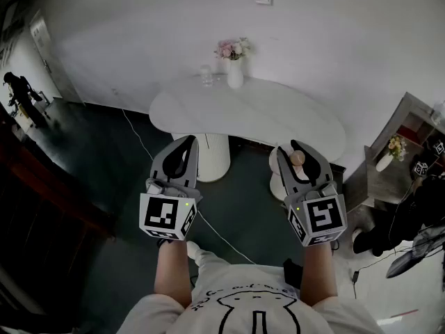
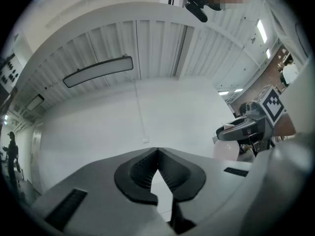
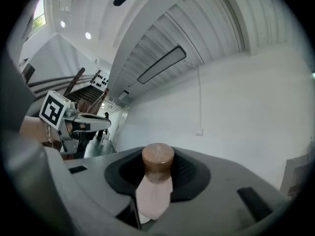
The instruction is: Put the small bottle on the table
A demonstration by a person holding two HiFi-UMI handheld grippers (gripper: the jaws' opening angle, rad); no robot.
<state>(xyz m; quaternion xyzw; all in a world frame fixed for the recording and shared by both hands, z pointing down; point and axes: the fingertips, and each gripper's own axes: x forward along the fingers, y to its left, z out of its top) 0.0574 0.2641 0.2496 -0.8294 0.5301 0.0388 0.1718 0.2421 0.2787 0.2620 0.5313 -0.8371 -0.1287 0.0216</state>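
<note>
The small bottle (image 3: pixel 156 191) is pale pink with a round wooden cap (image 3: pixel 158 158). My right gripper (image 3: pixel 158 173) is shut on its body, and the cap pokes out past the jaws. In the head view the bottle's cap (image 1: pixel 297 158) shows between the right gripper's (image 1: pixel 300 153) fingers, in the air just short of the table's near edge. The white, curvy-edged table (image 1: pixel 278 120) lies ahead and below. My left gripper (image 1: pixel 187 142) hovers level with the right one, shut with nothing in it; its pads (image 2: pixel 170 173) meet at the tips.
At the table's far edge stand a white vase of pink flowers (image 1: pixel 235 67) and a clear glass (image 1: pixel 206 75). Two white pedestals (image 1: pixel 211 156) hold the table up. A shelf with a small vase (image 1: pixel 386 158) stands at the right. A cable (image 1: pixel 135 134) trails over the dark floor.
</note>
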